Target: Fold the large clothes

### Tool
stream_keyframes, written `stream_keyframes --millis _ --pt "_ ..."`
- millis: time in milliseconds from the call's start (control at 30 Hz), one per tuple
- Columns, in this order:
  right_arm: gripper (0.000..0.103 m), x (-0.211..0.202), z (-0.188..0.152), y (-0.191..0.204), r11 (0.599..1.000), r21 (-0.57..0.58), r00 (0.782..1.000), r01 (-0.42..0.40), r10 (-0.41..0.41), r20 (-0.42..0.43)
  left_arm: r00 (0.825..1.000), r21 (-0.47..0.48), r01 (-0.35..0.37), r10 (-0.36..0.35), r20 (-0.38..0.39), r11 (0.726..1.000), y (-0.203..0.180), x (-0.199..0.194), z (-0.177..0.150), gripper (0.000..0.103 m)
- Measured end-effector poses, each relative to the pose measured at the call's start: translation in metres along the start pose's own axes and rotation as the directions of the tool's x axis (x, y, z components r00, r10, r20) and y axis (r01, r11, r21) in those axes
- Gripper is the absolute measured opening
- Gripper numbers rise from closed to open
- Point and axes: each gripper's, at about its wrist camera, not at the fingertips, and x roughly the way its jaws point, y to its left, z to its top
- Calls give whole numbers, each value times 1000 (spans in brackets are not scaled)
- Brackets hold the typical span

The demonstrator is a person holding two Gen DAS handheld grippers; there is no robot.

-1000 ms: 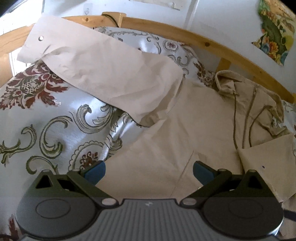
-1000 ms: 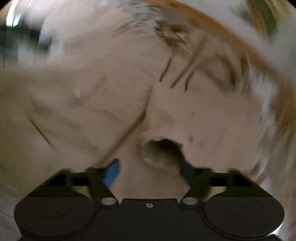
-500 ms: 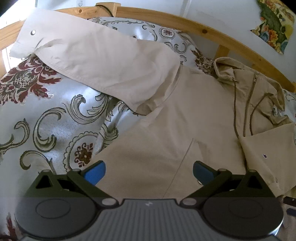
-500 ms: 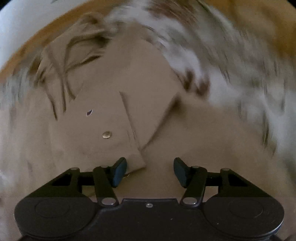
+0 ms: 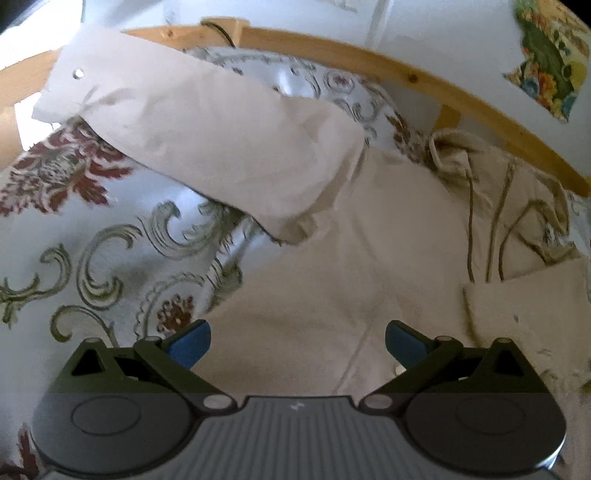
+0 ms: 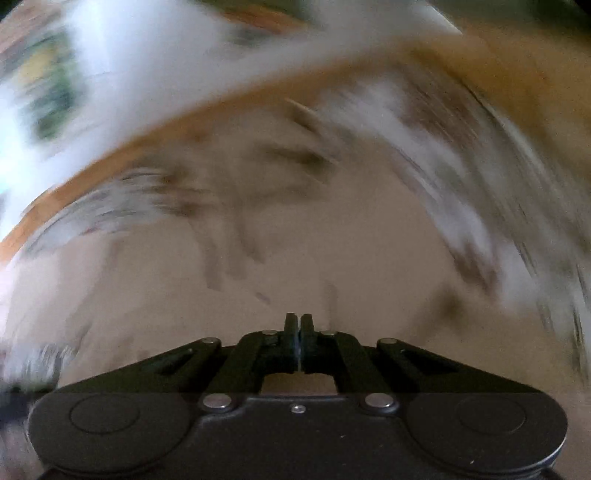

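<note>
A large beige hooded jacket (image 5: 369,266) lies spread on the patterned bedspread (image 5: 74,258). Its left sleeve (image 5: 207,136) stretches out to the upper left. The hood with drawstrings (image 5: 491,206) lies at the upper right, and the other sleeve's cuff (image 5: 528,325) is folded in over the body at the right. My left gripper (image 5: 297,341) is open and empty above the jacket's lower body. My right gripper (image 6: 299,325) is shut with nothing visible between its fingers; its view is blurred, with beige jacket fabric (image 6: 295,258) in front of it.
A curved wooden bed frame (image 5: 369,59) runs along the far side, against a white wall (image 5: 443,29). A colourful patterned piece (image 5: 546,55) hangs at the upper right of the wall. The bedspread covers the left half of the bed.
My right gripper has shut from open and swung quickly over the jacket, away from the cuff. My left gripper stays open and has shifted only slightly.
</note>
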Motion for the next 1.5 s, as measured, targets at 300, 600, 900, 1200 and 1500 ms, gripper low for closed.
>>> stream_keyframes --millis 300,600,900,1200,1500 --pt "0 -24 -69 130 693 -641 926 -329 370 -75 995 -164 -67 78 61 984 27 -4 10 102" --pt "54 -38 -81 134 623 -704 930 -340 333 -155 994 -176 -78 90 60 981 33 -1 11 102" --pt "73 15 0 -16 892 -346 957 290 -272 100 1000 93 3 -4 14 996 -21 25 -12 102" --pt "18 47 9 -113 955 82 955 287 -278 -101 997 265 35 -16 -75 964 -57 55 -38 102" --pt "9 42 12 -99 928 -42 927 370 -372 -43 996 353 12 19 -84 936 -64 61 -47 102"
